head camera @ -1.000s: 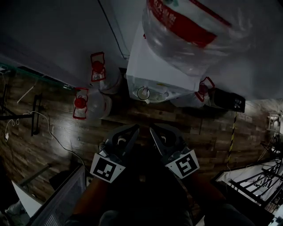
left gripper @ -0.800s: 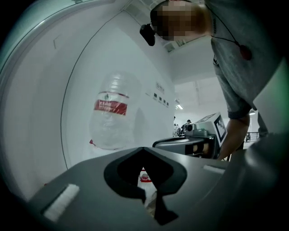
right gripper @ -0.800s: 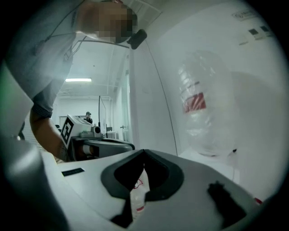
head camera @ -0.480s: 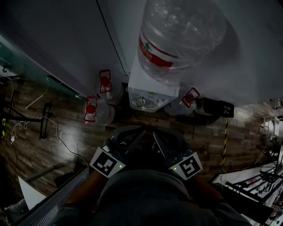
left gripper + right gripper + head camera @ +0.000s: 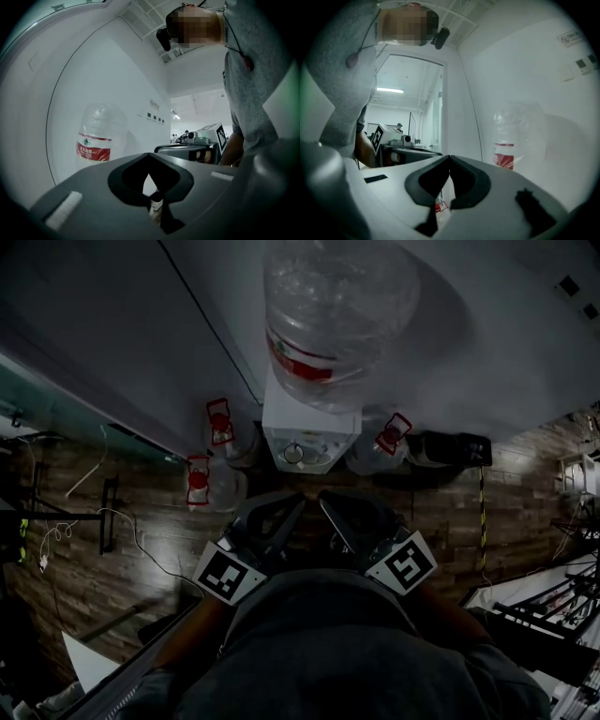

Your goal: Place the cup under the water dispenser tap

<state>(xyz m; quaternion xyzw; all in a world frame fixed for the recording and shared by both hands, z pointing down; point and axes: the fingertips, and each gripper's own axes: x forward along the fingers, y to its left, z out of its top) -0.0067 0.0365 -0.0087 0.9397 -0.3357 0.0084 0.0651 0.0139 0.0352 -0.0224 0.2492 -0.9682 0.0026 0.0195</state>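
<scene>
The white water dispenser (image 5: 309,427) stands against the wall with a big clear bottle (image 5: 328,315) on top. That bottle also shows in the left gripper view (image 5: 96,140) and the right gripper view (image 5: 508,140). A small round ring (image 5: 294,454) sits at the dispenser's front; I cannot tell whether it is the cup. My left gripper (image 5: 292,507) and right gripper (image 5: 326,502) hover side by side just in front of the dispenser, held level. Both are shut, tips touching, with nothing between them (image 5: 149,155) (image 5: 449,158).
Spare water bottles with red handles (image 5: 220,423) (image 5: 199,479) (image 5: 392,435) stand on the wooden floor beside the dispenser. A black box (image 5: 450,448) sits to its right, cables (image 5: 122,521) lie at left, and a metal rack (image 5: 553,606) stands at right.
Both grippers rose together and stay shut. The head view pulled back, so the dispenser and its bottle look smaller and sit more to the left.
</scene>
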